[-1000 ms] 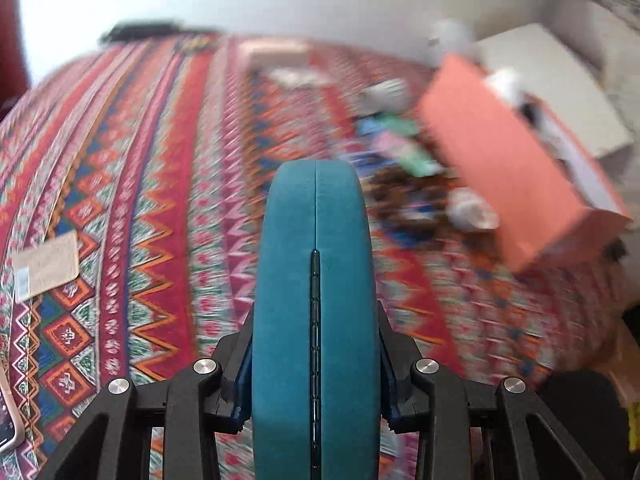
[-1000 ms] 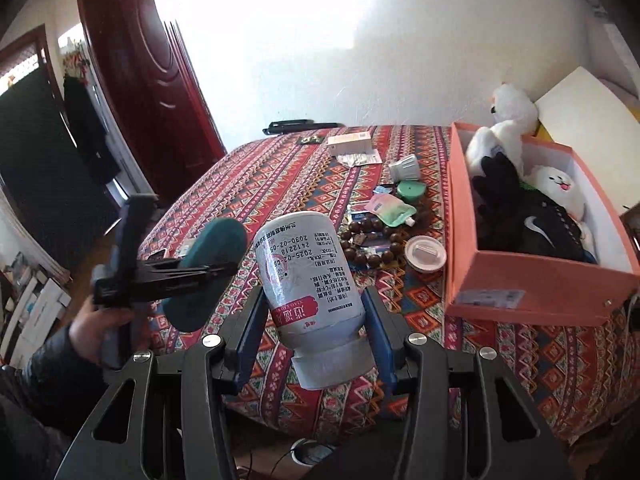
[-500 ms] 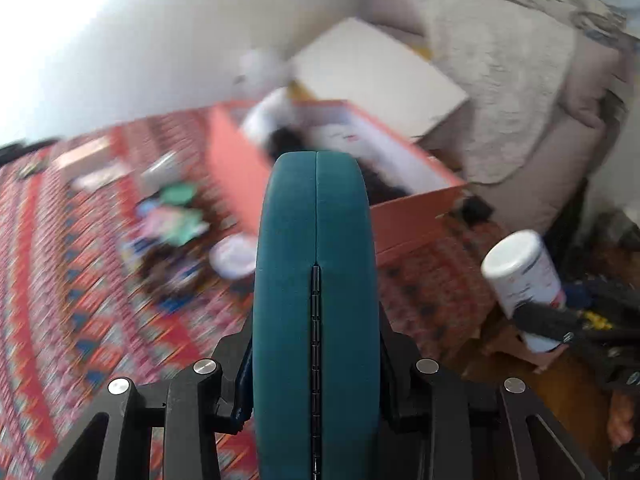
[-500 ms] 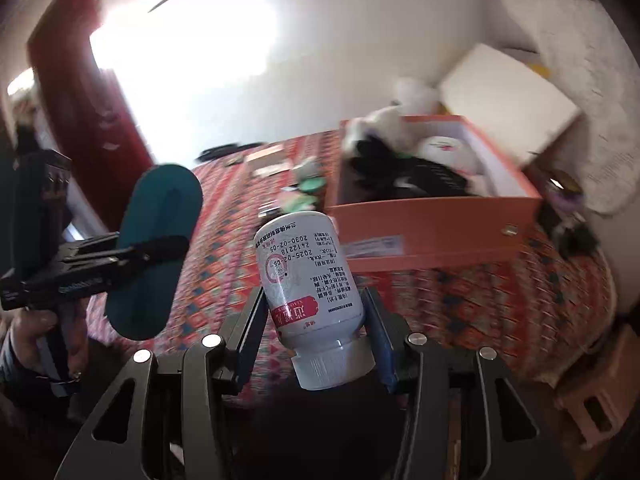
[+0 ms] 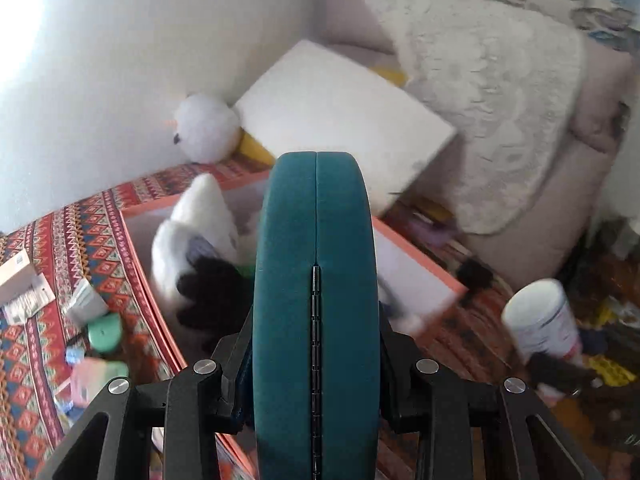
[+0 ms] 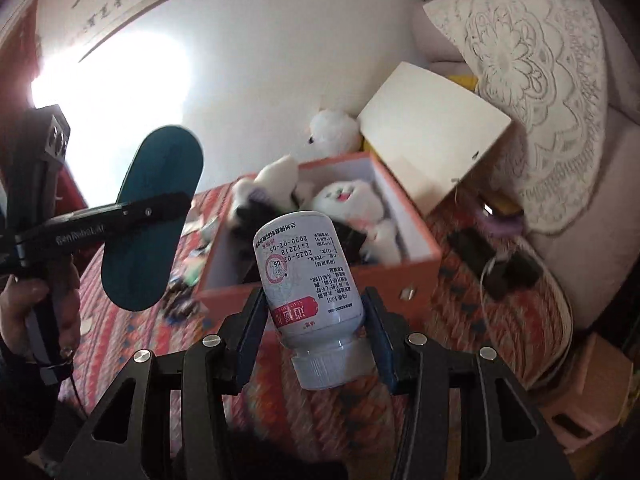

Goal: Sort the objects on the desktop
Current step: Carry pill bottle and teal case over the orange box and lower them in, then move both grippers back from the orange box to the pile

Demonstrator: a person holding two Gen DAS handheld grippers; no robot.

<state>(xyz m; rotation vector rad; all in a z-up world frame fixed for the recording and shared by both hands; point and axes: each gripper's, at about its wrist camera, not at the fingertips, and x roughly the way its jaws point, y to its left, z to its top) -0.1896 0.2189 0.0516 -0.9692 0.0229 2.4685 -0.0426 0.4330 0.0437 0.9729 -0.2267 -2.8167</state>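
My left gripper is shut on a teal oval case, held edge-on above the near end of the orange box. The same teal case shows at the left of the right wrist view. My right gripper is shut on a white bottle with red print, held cap-down in front of the orange box. That bottle also appears at the lower right of the left wrist view. Inside the box lie white plush toys and a black item.
A patterned red cloth covers the table, with small packets, a green lid and a carton scattered left of the box. The box's white lid leans behind it. A sofa with a lace cover stands at the right. A hand holds the left gripper.
Both grippers have swung right and closer to the orange box, each keeping its object. The left view now looks down into the box instead of across the cloth.
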